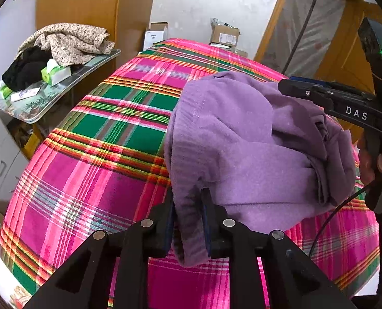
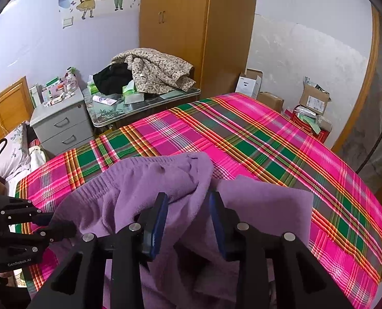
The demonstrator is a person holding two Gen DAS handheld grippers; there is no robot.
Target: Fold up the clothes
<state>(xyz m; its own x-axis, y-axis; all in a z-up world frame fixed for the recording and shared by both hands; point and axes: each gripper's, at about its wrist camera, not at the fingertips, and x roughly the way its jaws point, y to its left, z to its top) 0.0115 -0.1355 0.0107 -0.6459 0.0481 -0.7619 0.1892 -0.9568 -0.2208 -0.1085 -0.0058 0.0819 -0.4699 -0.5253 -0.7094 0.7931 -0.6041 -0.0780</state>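
My left fingers stand a little apart with a hanging fold of the purple fleece garment between them; the cloth fills the gap and the near pad seems to lie against it, but I cannot tell whether they truly pinch it or merely bracket it. The left gripper sits low over the near edge of the bed, which is covered in a pink and green plaid sheet. My right fingers are spread wider, with a ridge of the same fleece running up between them and daylight on both sides of it, so I judge the right gripper to be holding nothing. The garment lies bunched in a thick heap toward the near edge of the bed, closer to its right corner as the left wrist view shows it, with one flat panel laid out beside the right fingers and a ribbed hem along the heap's left side. It looks to me like the release at the end of a fold, the doubled cloth set down on the bed. The next move, as I judge it, calls for drawing both grippers clear without dragging the fleece, then finding two clean edges or corners of the heap, since it is still lumpy and needs flattening before another fold will lie square.
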